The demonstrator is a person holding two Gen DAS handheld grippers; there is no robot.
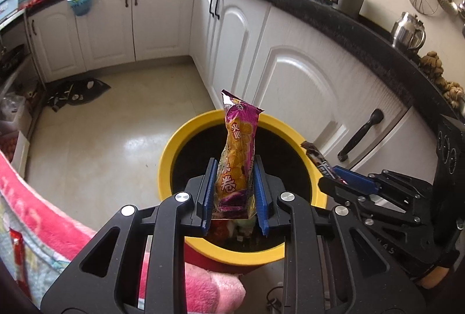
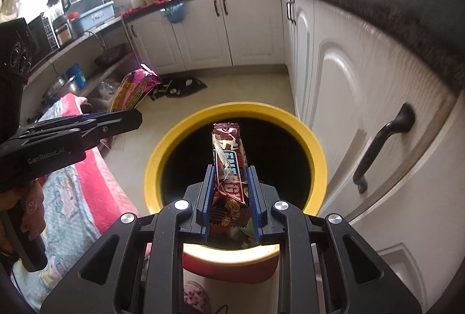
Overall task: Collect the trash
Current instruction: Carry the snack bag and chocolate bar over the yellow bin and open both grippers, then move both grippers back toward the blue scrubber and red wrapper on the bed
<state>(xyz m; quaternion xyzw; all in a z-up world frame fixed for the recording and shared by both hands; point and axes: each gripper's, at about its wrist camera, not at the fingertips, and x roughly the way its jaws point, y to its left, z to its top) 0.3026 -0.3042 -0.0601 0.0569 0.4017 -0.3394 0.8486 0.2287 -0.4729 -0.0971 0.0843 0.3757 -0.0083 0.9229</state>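
My left gripper (image 1: 234,168) is shut on a purple and orange snack wrapper (image 1: 237,157) and holds it upright over the open mouth of a bin with a yellow rim (image 1: 168,151). My right gripper (image 2: 231,171) is shut on a dark red energy bar wrapper (image 2: 229,157) above the same yellow-rimmed bin (image 2: 151,166). The right gripper also shows in the left wrist view (image 1: 334,168) at the bin's right edge with the bar wrapper (image 1: 316,158). The left gripper shows in the right wrist view (image 2: 128,116) with the snack wrapper (image 2: 133,90). Some trash lies at the bin's bottom.
White cabinets (image 1: 293,87) with a black handle (image 2: 377,145) stand close on the right under a dark counter. A pink blanket (image 1: 35,197) lies at the left. A dark bag with scraps (image 1: 75,90) lies on the tiled floor farther back.
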